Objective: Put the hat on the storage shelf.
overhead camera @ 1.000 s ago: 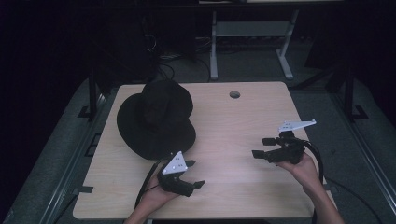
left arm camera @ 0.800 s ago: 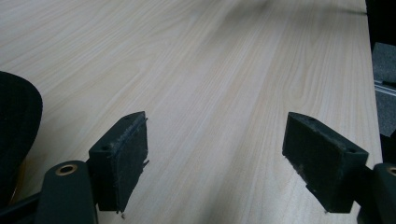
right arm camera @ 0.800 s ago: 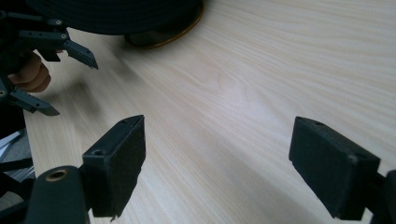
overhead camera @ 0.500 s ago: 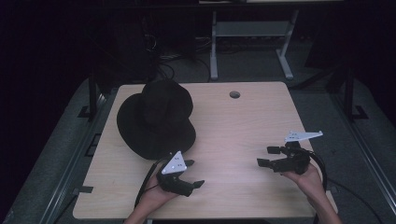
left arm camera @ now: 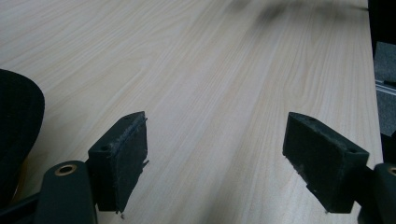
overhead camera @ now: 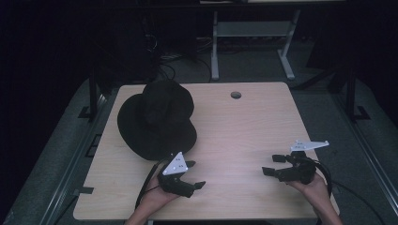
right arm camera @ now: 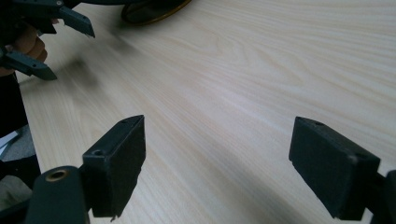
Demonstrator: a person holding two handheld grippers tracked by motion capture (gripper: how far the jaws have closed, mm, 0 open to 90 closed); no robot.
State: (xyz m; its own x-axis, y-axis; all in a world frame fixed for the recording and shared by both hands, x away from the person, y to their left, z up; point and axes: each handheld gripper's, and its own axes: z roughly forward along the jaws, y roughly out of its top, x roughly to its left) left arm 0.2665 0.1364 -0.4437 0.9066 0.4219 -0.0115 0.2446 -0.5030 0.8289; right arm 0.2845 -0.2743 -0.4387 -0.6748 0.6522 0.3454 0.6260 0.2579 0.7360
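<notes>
A black wide-brimmed hat (overhead camera: 157,119) lies on the back left of the light wooden table (overhead camera: 244,126). My left gripper (overhead camera: 197,174) hovers just in front of the hat's near brim, open, nothing between its jaws. In the left gripper view the jaws (left arm camera: 215,149) stand wide apart over bare wood, with the hat brim (left arm camera: 16,126) at the left edge. My right gripper (overhead camera: 271,165) is held low near the front right, open and empty, pointing left. In the right gripper view (right arm camera: 217,154) the hat brim (right arm camera: 154,9) shows at the top and the left gripper (right arm camera: 51,28) at the far left.
A round cable hole (overhead camera: 235,94) sits near the table's back edge. A metal stand (overhead camera: 248,33) and cables are on the dark floor behind. Metal rails (overhead camera: 70,168) run along both sides of the table. Bare wood lies between the two grippers.
My right gripper has drawn back toward the front edge and slightly to the right, staying open. The left gripper and the hat have not moved.
</notes>
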